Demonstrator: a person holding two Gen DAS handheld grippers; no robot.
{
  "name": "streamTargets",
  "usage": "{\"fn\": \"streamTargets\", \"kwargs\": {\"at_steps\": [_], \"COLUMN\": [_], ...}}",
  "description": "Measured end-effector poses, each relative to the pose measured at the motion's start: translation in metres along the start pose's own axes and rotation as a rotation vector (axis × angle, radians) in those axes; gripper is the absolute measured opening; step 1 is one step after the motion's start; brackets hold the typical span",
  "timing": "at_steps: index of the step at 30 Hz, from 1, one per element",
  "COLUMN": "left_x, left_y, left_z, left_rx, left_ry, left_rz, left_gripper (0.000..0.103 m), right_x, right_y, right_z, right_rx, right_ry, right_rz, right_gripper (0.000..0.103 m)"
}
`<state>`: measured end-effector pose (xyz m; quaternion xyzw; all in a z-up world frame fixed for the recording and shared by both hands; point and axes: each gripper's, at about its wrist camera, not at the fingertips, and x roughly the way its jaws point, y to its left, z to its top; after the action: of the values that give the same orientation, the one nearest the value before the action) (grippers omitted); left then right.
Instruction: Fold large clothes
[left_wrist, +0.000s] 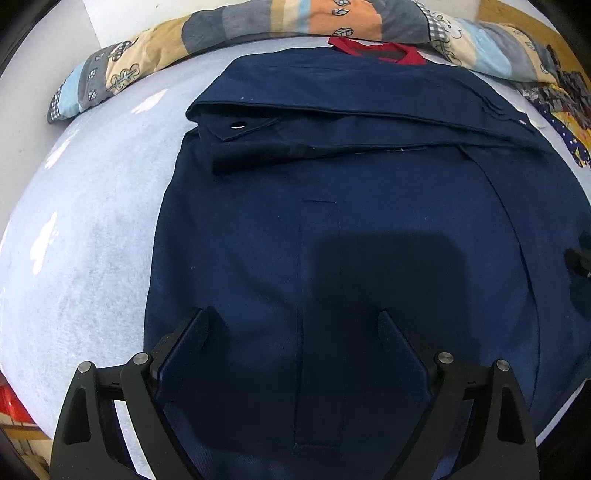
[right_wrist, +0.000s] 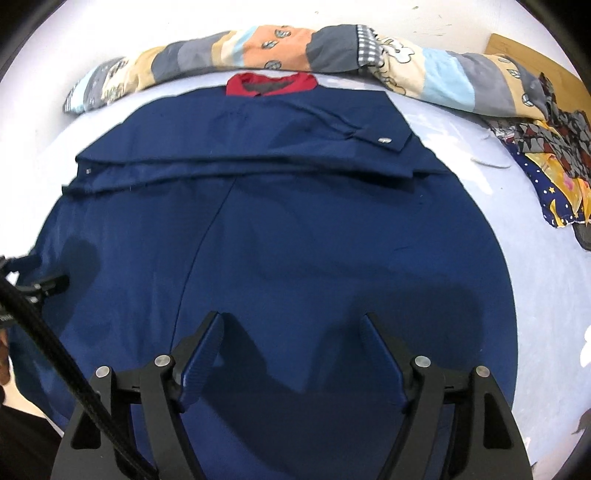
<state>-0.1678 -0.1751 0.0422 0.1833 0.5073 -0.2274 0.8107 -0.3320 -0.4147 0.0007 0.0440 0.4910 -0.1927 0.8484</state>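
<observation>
I held the left gripper (left_wrist: 293, 314) and right gripper (right_wrist: 293, 317), jaws apart and gripping nothing, over the navy red-collared cloth jacket (left_wrist: 369, 192) on the pale blue sheet (left_wrist: 92, 221).

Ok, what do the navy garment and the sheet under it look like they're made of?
Navy garment: seemingly a sturdy matte woven cloth, maybe cotton twill; crisp folds, stitched seams, metal snap. Sheet: pale blue, soft fuzzy-looking fabric, possibly brushed cotton; can't tell for sure.
</observation>
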Motion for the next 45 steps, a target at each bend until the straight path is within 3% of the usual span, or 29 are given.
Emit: {"fn": "streamTargets", "kwargs": {"at_steps": [7, 11, 27, 37, 41, 45], "left_x": [-0.008, -0.008, -0.045, -0.055, -0.058, -0.056], "left_y": [-0.003, -0.004, 0.005, 0.003, 0.020, 0.054], "left_z": [-0.001, -0.009, -0.027, -0.041, -0.047, -0.065], "left_rx": [0.019, 0.065, 0.198, 0.290, 0.190, -0.112], "left_ry": [-0.032, -0.023, -0.134, -0.163, -0.138, -0.088], "left_rz": [0.027, 0.047, 0.196, 0.258, 0.191, -0.073], "left_gripper": [0.092, 0.092, 0.092, 0.092, 0.092, 0.092], "right_x": [-0.008, -0.003, -0.025, -0.017, -0.037, -0.064], "right_y": [0.020, 0.025, 0.014, -0.009, -0.022, -0.060], "right_z": [-0.006, -0.011, -0.015, -0.038, -0.041, -0.048], "right_rx": [-0.063, -0.081, -0.027, 0.063, 0.105, 0.184], "right_ry": [-0.040, -0.012, -0.056, 0.009, -0.025, -0.067], "right_rz": [-0.025, -0.018, 0.013, 0.040, 0.078, 0.117], "right_gripper": [0.084, 0.086, 0.086, 0.086, 0.086, 0.089]}}
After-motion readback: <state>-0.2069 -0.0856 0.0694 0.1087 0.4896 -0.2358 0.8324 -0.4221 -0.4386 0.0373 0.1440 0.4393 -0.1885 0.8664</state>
